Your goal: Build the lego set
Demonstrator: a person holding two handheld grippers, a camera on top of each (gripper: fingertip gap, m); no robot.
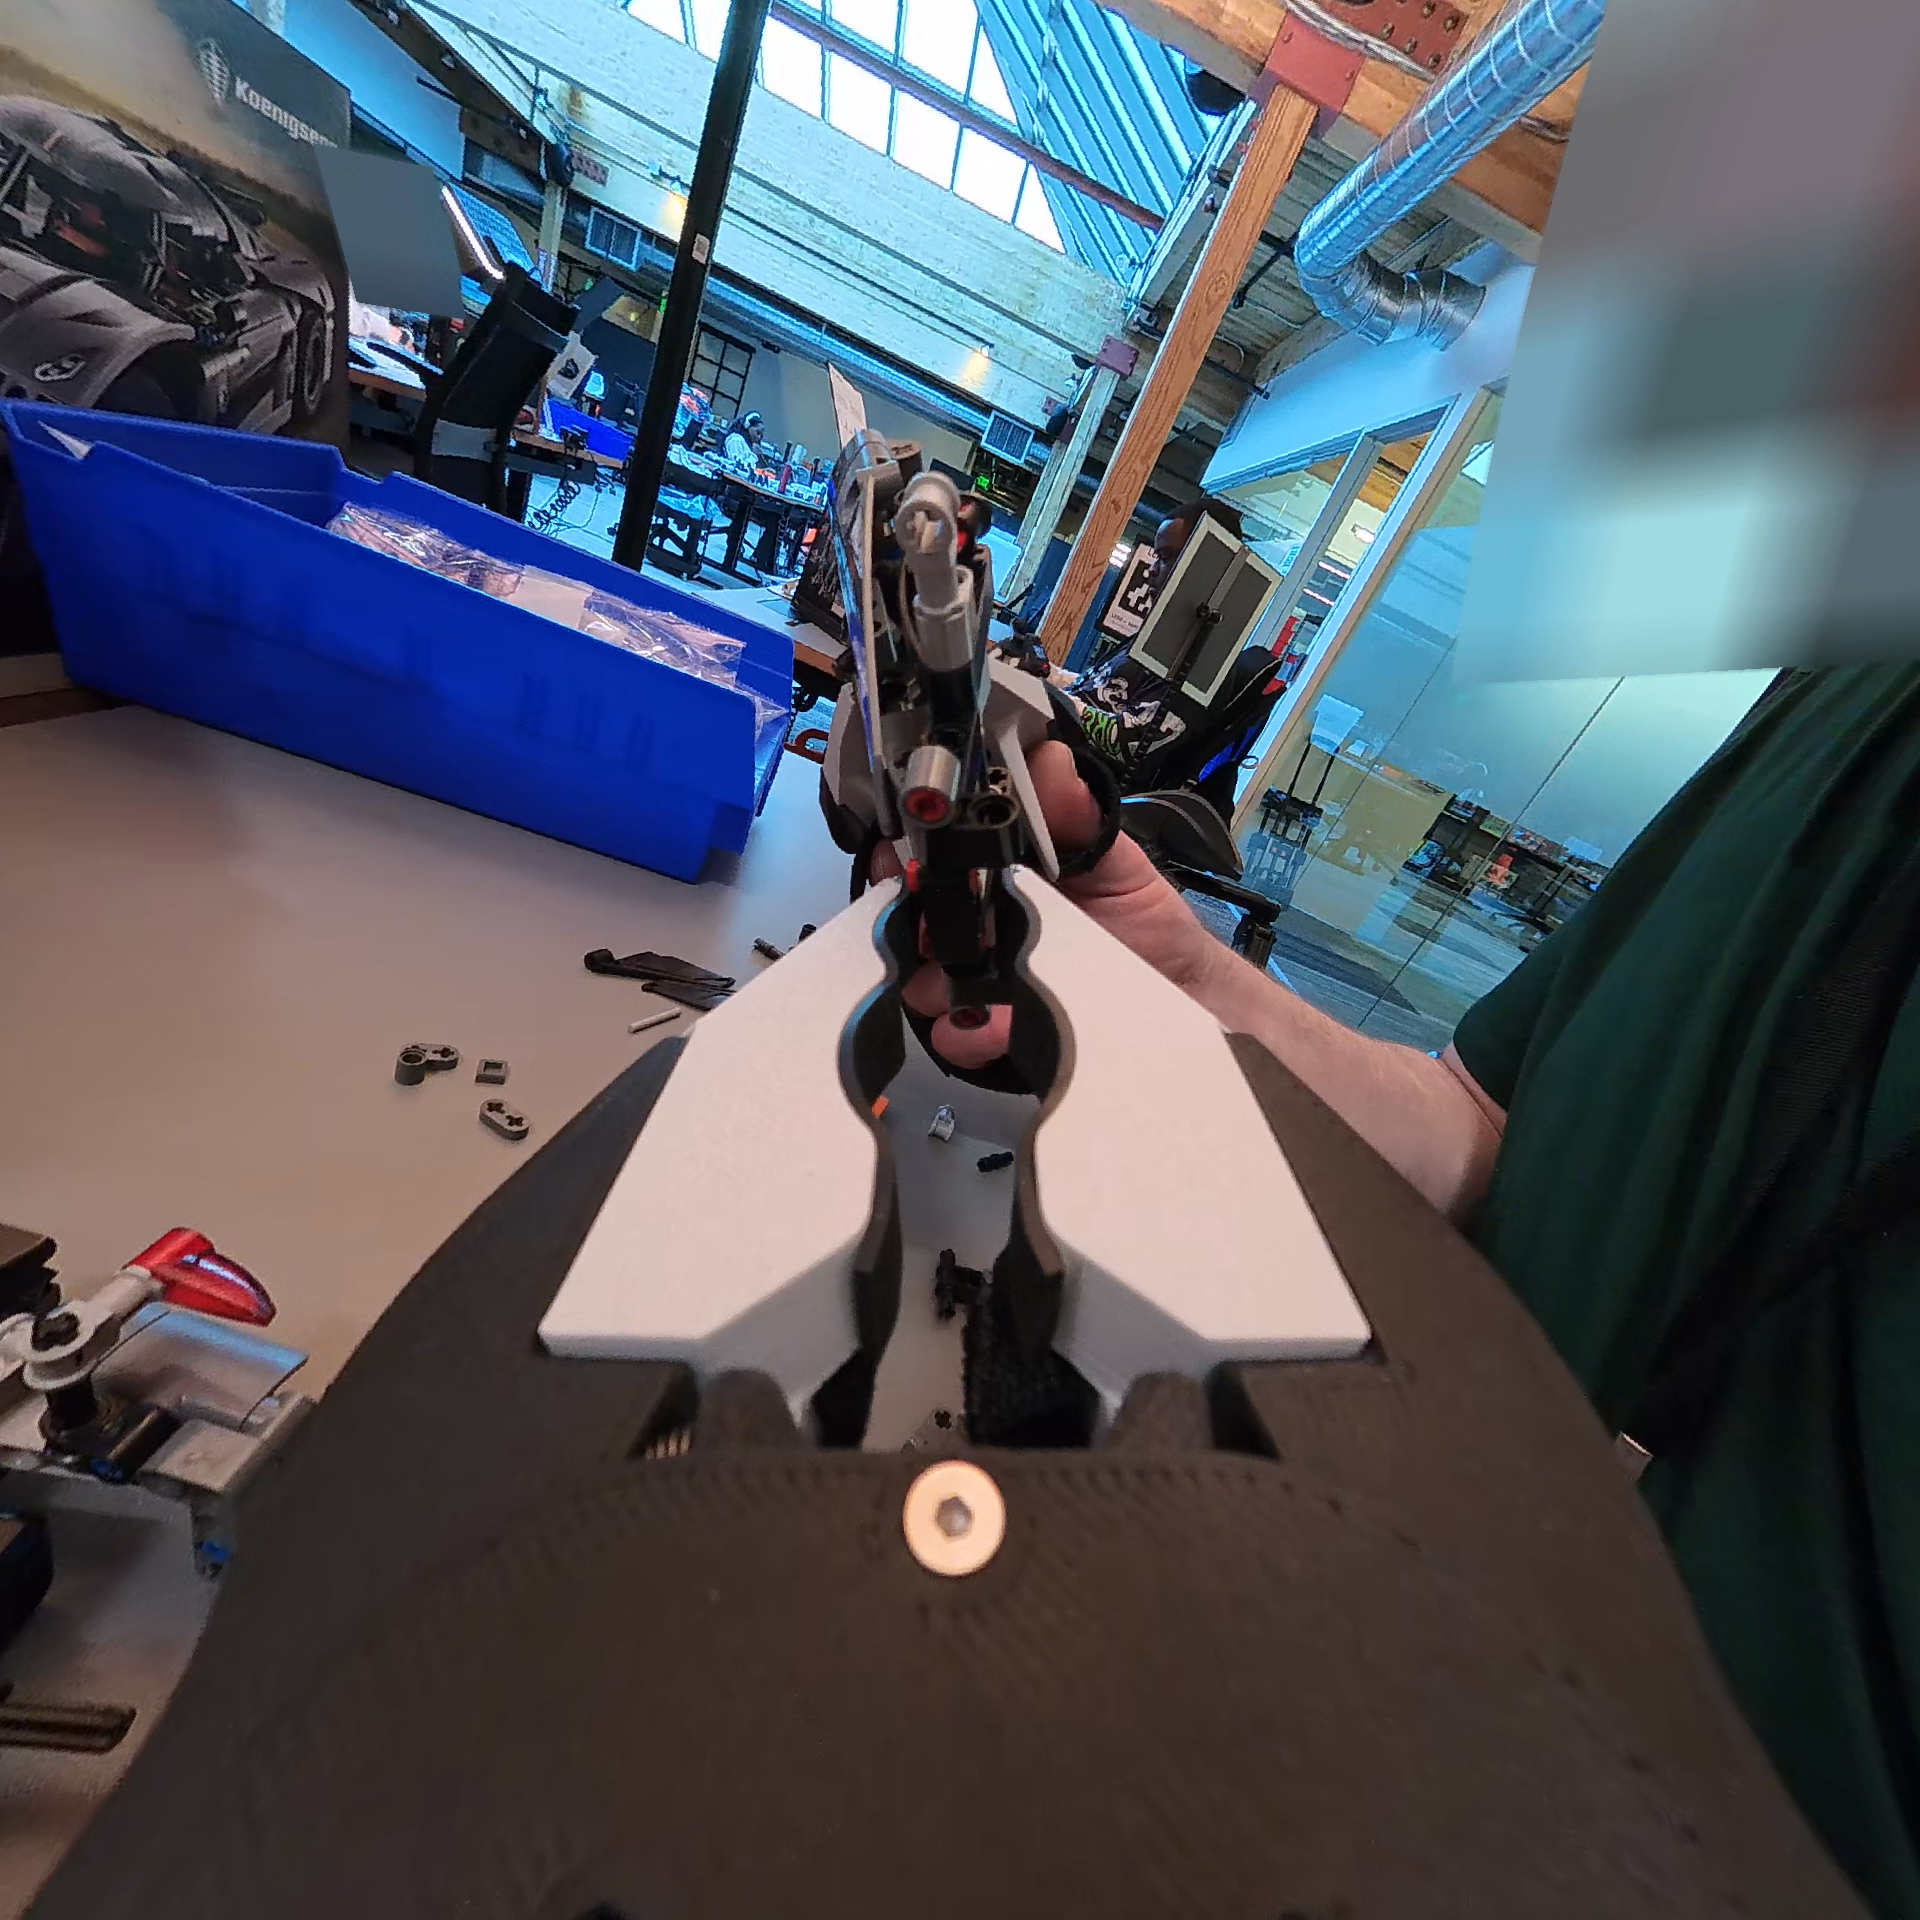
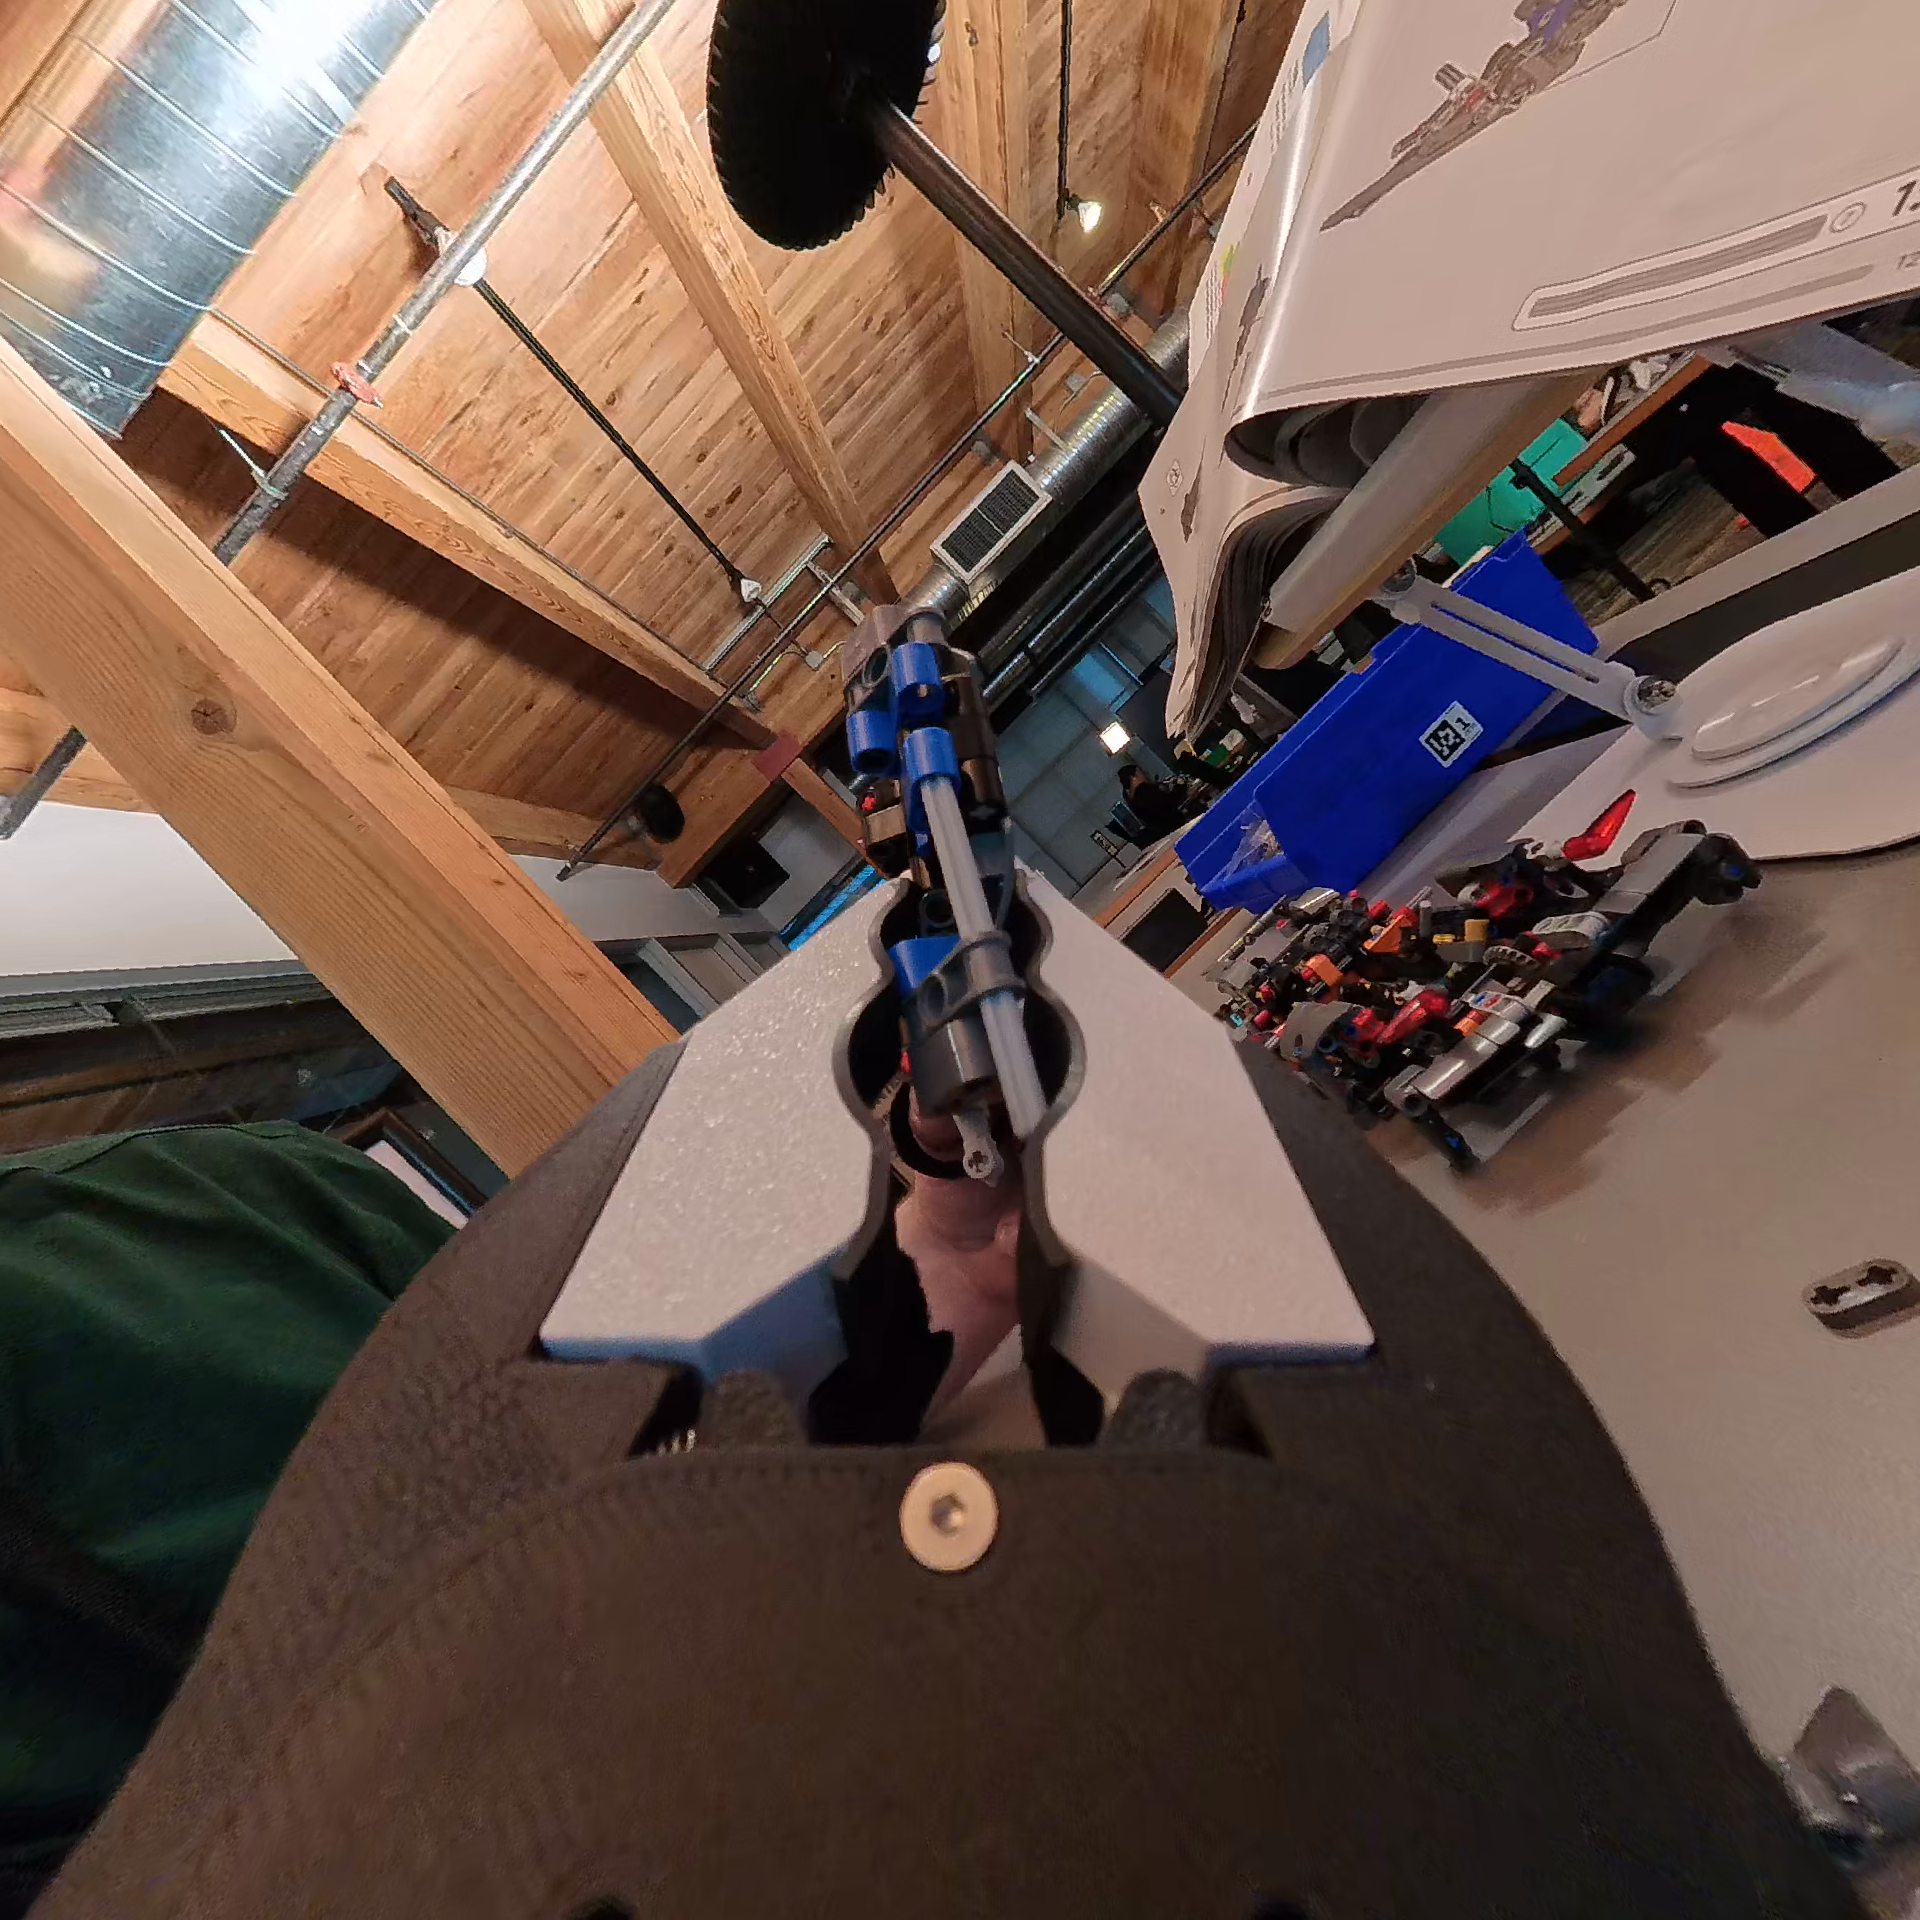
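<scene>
I hold a slim Lego sub-assembly in the air between both grippers. In the left wrist view it (image 1: 940, 727) is black and grey with red pin ends and a grey rod on top. My left gripper (image 1: 951, 894) is shut on its near end. A hand (image 1: 1101, 862) behind it holds the other gripper, whose white finger (image 1: 1029, 800) lies against the assembly. In the right wrist view the assembly (image 2: 925, 748) shows blue connectors, dark grey parts and a pale tube. My right gripper (image 2: 956, 883) is shut on it, tilted up toward the ceiling.
A part-built car chassis (image 2: 1475, 977) sits on the grey table (image 1: 260, 987), also showing in the left wrist view (image 1: 156, 1351). Loose grey pieces (image 1: 426, 1062) and black pieces (image 1: 665, 971) lie nearby. A blue bin (image 1: 416, 665) of bagged parts, the set box (image 1: 156, 260) and an instruction booklet (image 2: 1507, 208) stand behind. The left gripper's tips are roughly 6 cm from the right gripper's.
</scene>
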